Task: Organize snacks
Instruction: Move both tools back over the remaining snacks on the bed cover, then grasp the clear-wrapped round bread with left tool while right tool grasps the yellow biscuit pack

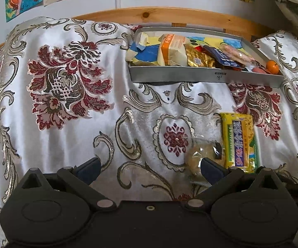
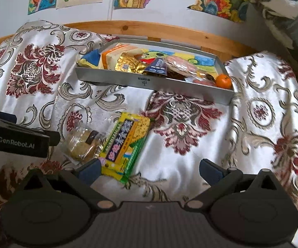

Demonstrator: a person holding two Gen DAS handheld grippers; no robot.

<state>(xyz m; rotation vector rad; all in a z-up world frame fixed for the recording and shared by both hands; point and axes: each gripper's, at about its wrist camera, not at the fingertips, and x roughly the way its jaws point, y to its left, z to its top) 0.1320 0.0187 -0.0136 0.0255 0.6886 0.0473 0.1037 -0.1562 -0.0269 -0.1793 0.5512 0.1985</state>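
Snacks left on cloth, cookie pack (image 2: 82, 144) touching yellow bar (image 2: 124, 146), both short of tray (image 2: 161, 83); left gripper (image 1: 150, 168) and right gripper (image 2: 150, 168) spread wide, empty: straddle one pack only, pinch its middle.

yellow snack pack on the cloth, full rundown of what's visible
The yellow snack pack is a flat, oblong, glossy wrapper, apparently plastic film, with green edges and a dark blue band of printed characters along its length. It looks sealed and lies flat on the patterned cloth, outside and nearer than the metal tray. A clear bag of cookies abuts its left edge. Neither gripper holds it; one right-gripper finger sits in front of its near corner in the right wrist view; contact unclear.
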